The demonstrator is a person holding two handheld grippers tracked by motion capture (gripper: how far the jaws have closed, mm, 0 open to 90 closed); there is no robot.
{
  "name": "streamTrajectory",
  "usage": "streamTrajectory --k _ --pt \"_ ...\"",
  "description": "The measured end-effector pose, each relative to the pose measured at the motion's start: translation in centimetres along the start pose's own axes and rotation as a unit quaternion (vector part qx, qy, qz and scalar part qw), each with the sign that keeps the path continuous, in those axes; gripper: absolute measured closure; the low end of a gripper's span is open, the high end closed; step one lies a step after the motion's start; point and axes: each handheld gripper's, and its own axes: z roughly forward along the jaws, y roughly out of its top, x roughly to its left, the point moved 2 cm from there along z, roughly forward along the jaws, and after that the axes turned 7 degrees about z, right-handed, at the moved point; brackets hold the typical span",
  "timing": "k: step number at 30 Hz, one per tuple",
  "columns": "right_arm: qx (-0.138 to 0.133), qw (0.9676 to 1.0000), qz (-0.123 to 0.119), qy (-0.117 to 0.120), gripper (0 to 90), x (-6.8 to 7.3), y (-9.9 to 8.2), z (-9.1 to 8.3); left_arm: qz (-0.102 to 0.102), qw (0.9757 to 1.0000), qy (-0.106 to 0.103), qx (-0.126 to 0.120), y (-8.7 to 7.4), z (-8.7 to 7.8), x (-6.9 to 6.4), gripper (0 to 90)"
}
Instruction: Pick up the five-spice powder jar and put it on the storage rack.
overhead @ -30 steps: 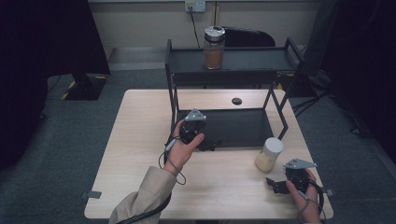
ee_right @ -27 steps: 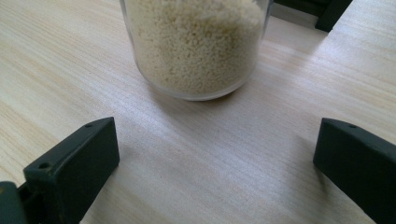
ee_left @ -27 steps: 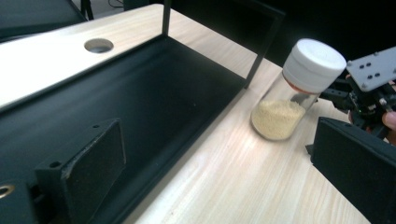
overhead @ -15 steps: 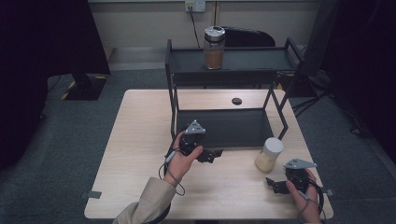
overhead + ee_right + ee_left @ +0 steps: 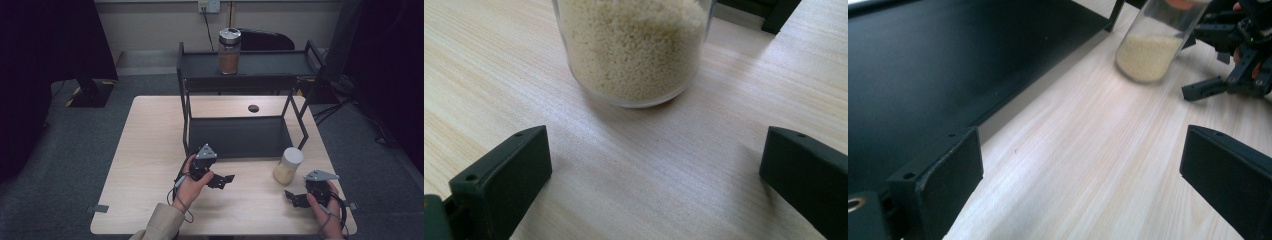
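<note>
- Left gripper has pulled back from the lower shelf of the black rack over the last second and now sits low over the tabletop, just in front of the shelf's front edge, jaws turned toward the pale jar.
- Right gripper is in much the same spot as a second ago, near the front right of the tabletop.
- Pale jar, filled with light grains, stands upright on the tabletop just off the rack's front right leg, between the two grippers and nearer the right one.
- Left gripper jaws are spread wide with nothing between them; the left gripper view shows bare wood between the jaws and the jar farther ahead.
- Right gripper jaws are also wide apart and hold nothing; the right gripper view has the jar centred just ahead of them, not touching.
- Judgement: the right gripper is lined up to close on the jar's lower body, likely for a lift onto the rack; the left looks parked out of the way.
- Brown jar with a silver lid stands on the top shelf, well apart from both grippers.
- Small dark disc lies on the tabletop behind the rack.
</note>
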Motion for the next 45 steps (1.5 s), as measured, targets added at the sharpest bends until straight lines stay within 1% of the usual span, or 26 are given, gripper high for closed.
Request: streamTrajectory --k 4,12,13,16,17,23,29,31,34,37,40,41,42,43,45 --pt "0.0 1.0 0.0 0.0 0.0 0.0 0.0 0.0 -0.002 1.0 0.002 0.006 -0.9 -0.5 0.1 2.8" --pt "0.0 1.0 0.0 0.0 0.0 0.0 0.0 0.0 -0.02 0.9997 0.009 0.012 -3.2 -1.8 0.6 2.8" --pt "0.0 1.0 0.0 0.0 0.0 0.0 0.0 0.0 -0.019 0.9997 0.012 0.012 -3.5 -1.9 0.6 2.8" --pt "0.0 1.0 0.0 0.0 0.0 0.0 0.0 0.0 -0.021 0.9995 0.015 0.016 -3.8 -2.3 0.7 2.8" --pt "0.0 1.0 0.0 0.0 0.0 0.0 0.0 0.0 -0.019 0.9995 0.018 0.019 -3.9 -2.5 0.7 2.8" --pt "0.0 1.0 0.0 -0.001 0.0 0.0 0.0 0.0 -0.022 0.9992 0.021 0.026 -4.9 -3.4 0.8 2.8" --pt "0.0 1.0 0.001 -0.001 0.0 0.0 0.0 0.0 -0.032 0.9985 0.03 0.031 -6.0 -4.3 0.9 2.7" --pt "0.0 1.0 0.0 -0.001 0.0 0.0 0.0 0.0 -0.026 0.9982 0.037 0.04 -6.2 -4.7 0.7 2.7" --pt "0.0 1.0 0.0 -0.001 0.0 0.0 0.0 0.0 -0.03 0.9976 0.042 0.047 -6.7 -5.2 0.8 2.7" --pt "0.0 1.0 0.0 -0.001 0.0 0.1 0.0 0.0 -0.026 0.9964 0.053 0.062 -6.8 -5.5 0.6 2.7" --pt "0.0 1.0 0.0 -0.001 0.0 0.1 0.0 0.0 -0.024 0.9956 0.06 0.068 -7.2 -5.7 0.6 2.7" --pt "0.0 1.0 0.0 -0.001 0.0 0.1 0.0 0.0 -0.022 0.995 0.067 0.071 -7.3 -5.7 0.5 2.7" --pt "0.0 1.0 0.0 -0.001 0.0 0.1 0.0 0.0 -0.014 0.9939 0.075 0.08 -7.3 -5.7 0.3 2.7" --pt "0.0 1.0 0.0 -0.001 0.0 0.1 0.0 0.0 -0.008 0.9935 0.08 0.081 -7.4 -5.8 0.2 2.6" --pt "0.0 1.0 0.001 -0.001 0.0 0.1 0.0 0.0 -0.005 0.9931 0.081 0.085 -7.4 -6.0 0.2 2.6"
